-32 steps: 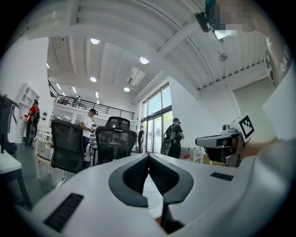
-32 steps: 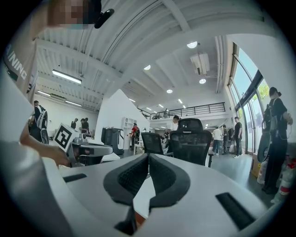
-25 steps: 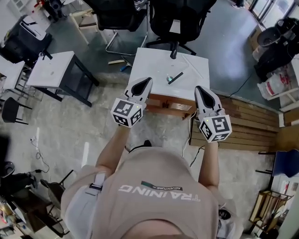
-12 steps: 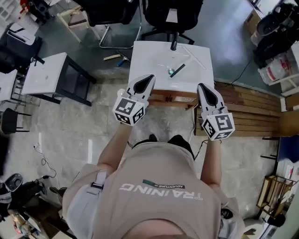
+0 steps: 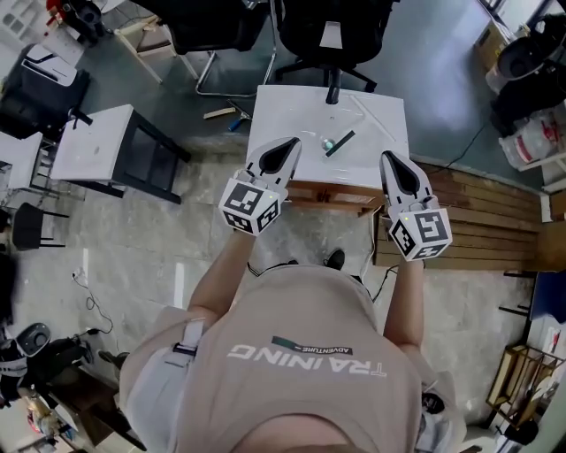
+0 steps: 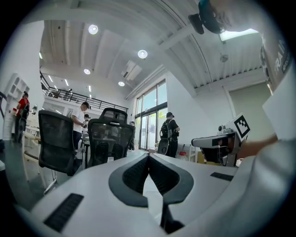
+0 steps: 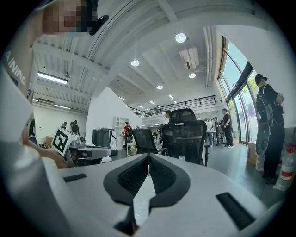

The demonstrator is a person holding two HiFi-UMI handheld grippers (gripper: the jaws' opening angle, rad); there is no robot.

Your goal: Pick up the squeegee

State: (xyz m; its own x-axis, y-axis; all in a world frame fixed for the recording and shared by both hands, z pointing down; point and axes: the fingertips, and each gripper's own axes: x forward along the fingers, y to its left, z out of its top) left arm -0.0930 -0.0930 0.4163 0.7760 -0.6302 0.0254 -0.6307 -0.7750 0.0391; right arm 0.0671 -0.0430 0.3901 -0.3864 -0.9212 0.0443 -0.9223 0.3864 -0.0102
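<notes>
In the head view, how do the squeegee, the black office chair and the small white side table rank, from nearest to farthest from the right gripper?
1. Squeegee, on the white table, just ahead and left of the right gripper.
2. Black office chair, beyond the table's far edge.
3. Small white side table, far off on the left.

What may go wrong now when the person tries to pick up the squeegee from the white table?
1. Both the left gripper and the right gripper are shut; unless one opens first, it would likely push the squeegee away.
2. The squeegee looks thin and lies flat on the white table, so the jaws may scrape the top or slip off it.
</notes>
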